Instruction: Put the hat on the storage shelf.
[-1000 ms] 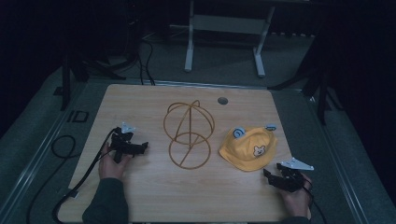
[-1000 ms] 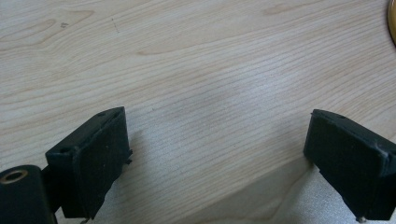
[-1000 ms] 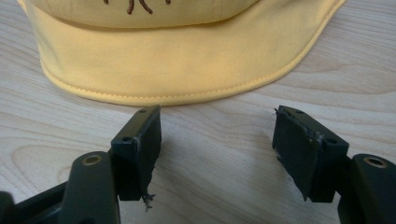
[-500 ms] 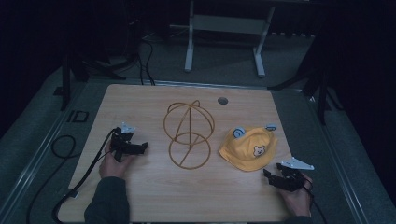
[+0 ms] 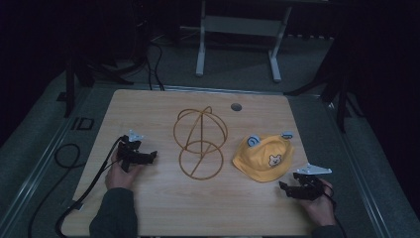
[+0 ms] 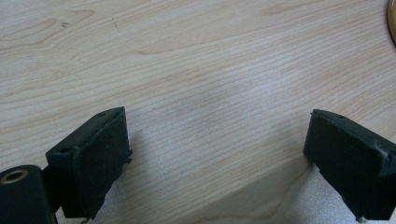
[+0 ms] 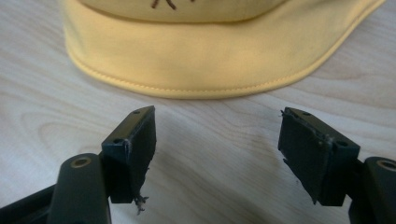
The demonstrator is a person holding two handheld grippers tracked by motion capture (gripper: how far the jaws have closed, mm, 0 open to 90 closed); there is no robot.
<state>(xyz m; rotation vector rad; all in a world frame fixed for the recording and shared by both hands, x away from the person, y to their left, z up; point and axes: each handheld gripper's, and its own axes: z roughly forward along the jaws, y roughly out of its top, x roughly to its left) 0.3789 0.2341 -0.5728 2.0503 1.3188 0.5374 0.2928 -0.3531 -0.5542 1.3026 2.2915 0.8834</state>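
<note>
Right gripper (image 7: pixel 217 154): jaws wide, just been opening, nothing between them; the yellow hat (image 5: pixel 263 157) lies flat at its 12 o'clock, near. Left gripper (image 6: pixel 219 154): wide, empty, over the bare table (image 6: pixel 196 60). Risk: pads may pinch only the thin brim, so fabric slips or drags. The high view adds the wire hat stand (image 5: pixel 200 141) at the hat's 9 o'clock; the right gripper view gives brim stitching.

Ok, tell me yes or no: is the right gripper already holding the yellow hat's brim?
No, the right gripper stands open on the table, short of the yellow hat.
</note>
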